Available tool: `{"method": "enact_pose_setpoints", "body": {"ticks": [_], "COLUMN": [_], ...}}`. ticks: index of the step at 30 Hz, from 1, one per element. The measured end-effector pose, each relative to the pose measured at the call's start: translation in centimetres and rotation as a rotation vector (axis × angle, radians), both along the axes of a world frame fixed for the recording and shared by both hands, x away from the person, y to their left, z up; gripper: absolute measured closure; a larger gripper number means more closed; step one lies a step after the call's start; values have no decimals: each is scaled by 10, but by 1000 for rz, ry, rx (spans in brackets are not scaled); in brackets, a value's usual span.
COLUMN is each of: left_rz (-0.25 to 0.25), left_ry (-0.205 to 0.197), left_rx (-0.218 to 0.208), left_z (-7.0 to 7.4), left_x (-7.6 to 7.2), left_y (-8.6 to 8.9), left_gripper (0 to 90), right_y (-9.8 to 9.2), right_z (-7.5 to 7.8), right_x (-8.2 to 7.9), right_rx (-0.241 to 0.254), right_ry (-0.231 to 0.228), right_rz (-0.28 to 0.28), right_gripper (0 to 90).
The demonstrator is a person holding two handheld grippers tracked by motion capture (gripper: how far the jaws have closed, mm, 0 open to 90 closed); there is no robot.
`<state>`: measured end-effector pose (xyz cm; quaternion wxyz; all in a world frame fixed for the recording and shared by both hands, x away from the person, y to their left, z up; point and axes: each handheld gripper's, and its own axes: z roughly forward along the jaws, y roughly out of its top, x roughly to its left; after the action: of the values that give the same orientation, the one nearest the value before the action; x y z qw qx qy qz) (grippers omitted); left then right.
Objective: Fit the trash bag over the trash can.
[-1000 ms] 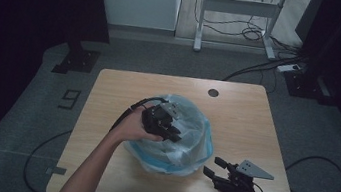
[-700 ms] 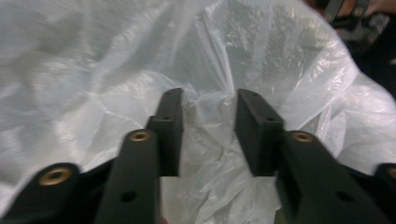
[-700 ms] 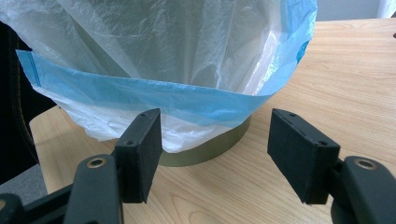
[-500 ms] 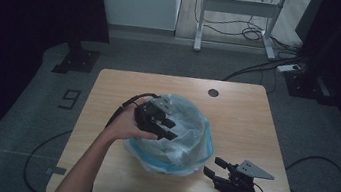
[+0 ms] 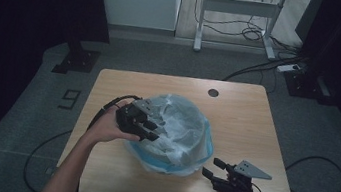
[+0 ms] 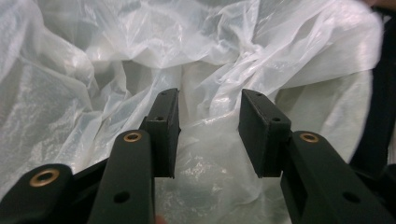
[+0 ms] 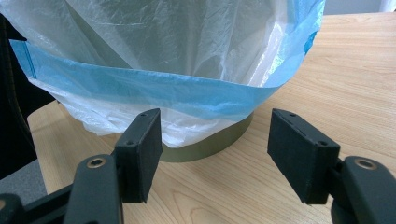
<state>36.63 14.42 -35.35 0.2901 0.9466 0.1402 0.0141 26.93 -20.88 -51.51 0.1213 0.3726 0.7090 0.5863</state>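
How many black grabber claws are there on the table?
2: the left gripper over the plastic bag's left side, the right gripper by the table's near right corner.

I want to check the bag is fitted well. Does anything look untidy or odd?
Yes. The plastic bag lies crumpled over the bin, and its blue hem hangs slanted, leaving the base uncovered.

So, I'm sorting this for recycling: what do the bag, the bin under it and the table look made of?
The bag looks like thin translucent plastic film, crinkled and glossy, with a blue band at its hem. The bin shows a smooth olive-green matt wall, plastic or painted metal, hard to tell. The table looks like light wood or wood-look laminate, with visible grain.
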Motion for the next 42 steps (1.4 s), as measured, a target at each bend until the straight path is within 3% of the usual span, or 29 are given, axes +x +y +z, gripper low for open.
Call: {"method": "enact_pose_setpoints", "body": {"ticks": [3,7,12,15,21,25,34,38,42], "left_rz": [-1,4,5,3,-3,-15,-44,-57,-64], "left_ry": [4,10,17,13,-17,-23,-25,-25,-23], "left_rx": [8,52,49,39,-19,-28,14,58,66], "left_z": [-2,-7,-6,-5,6,8,3,-1,-3], "left_x": [1,2,2,2,-1,-2,-5,-5,-5], "left_y": [-3,-9,-9,-8,-8,-13,-31,-42,-46], "left_gripper": [579,579,574,561,542,536,535,536,536], "right_y": [0,-2,-5,-4,-4,-4,-5,-5,-5], "right_z": [0,-1,0,0,0,0,-1,-1,-1], "right_x": [0,0,0,0,0,0,0,1,0], "right_rx": [1,2,5,5,4,3,2,0,-1], "right_ry": [3,4,3,2,3,5,6,10,9], "right_rz": [-1,-5,-11,-11,-12,-15,-16,-17,-16], "right_gripper": [346,345,345,345,345,345,345,345,345]}}
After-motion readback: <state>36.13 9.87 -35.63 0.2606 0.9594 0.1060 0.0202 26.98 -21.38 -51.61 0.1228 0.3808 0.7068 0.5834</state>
